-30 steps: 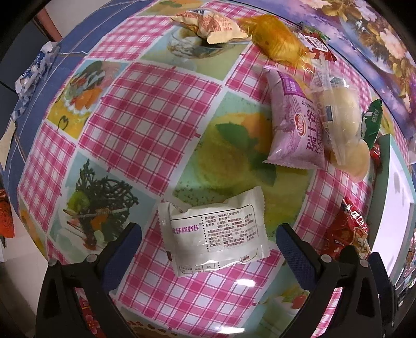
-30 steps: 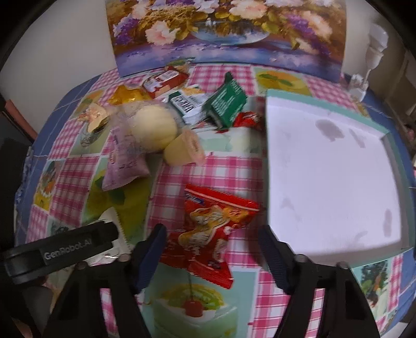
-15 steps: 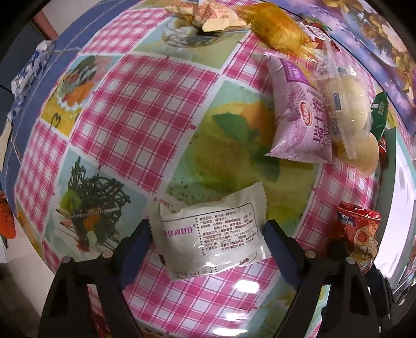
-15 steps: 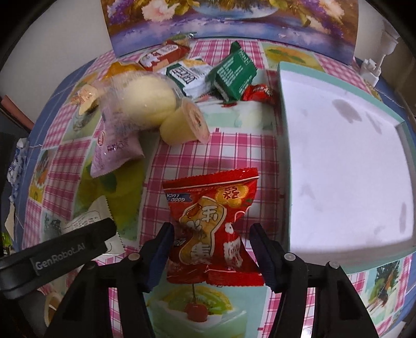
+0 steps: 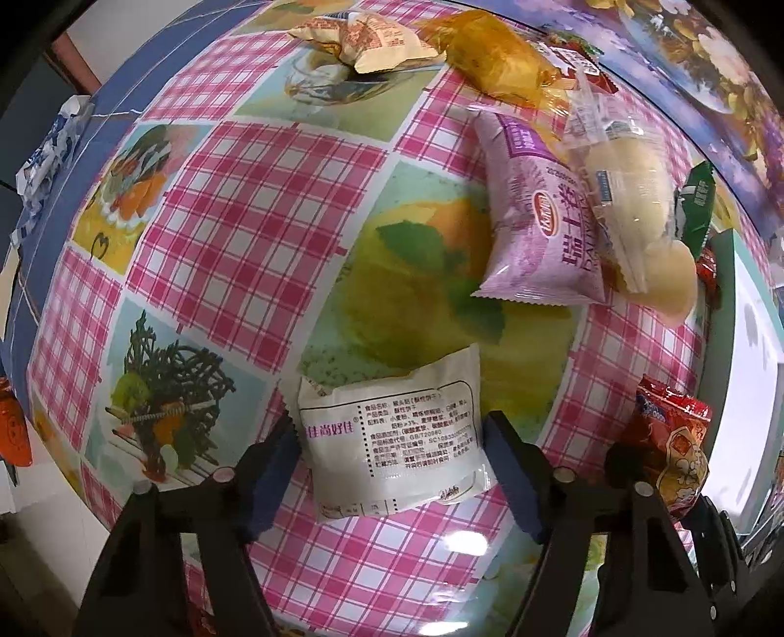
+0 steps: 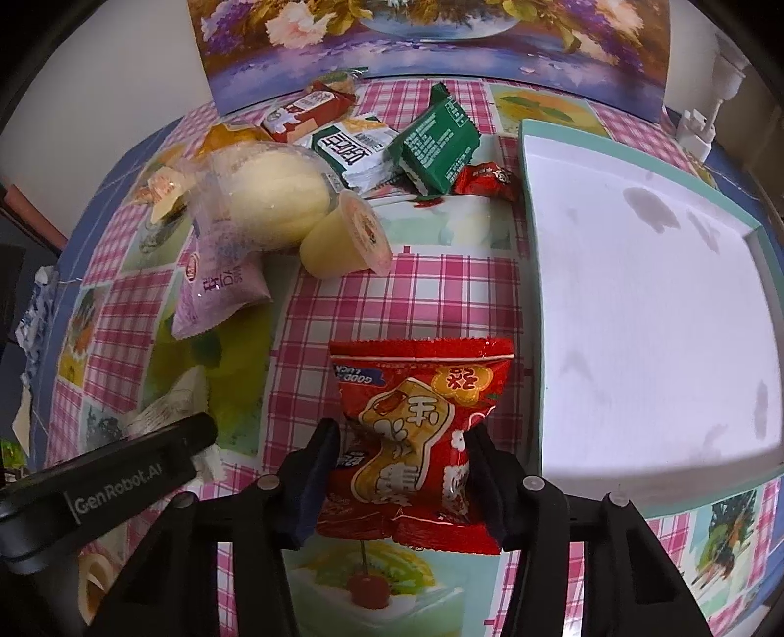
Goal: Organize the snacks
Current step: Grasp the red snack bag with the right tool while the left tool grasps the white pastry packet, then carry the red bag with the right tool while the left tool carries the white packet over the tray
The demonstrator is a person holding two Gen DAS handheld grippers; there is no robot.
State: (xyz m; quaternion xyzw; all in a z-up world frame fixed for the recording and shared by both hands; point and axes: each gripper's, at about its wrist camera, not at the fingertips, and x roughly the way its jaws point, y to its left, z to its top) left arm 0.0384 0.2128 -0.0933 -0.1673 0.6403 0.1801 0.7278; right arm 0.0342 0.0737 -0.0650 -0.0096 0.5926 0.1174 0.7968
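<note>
I count one white packet (image 5: 392,431), one red packet (image 6: 421,431), one purple packet (image 5: 544,220), one orange packet (image 5: 495,59), one beige packet (image 5: 362,36), two green-and-white packets (image 6: 436,142) (image 6: 350,142), one small red candy (image 6: 487,179), one bagged bun (image 6: 264,201), one jelly cup (image 6: 345,240), one tray (image 6: 637,318).
</note>
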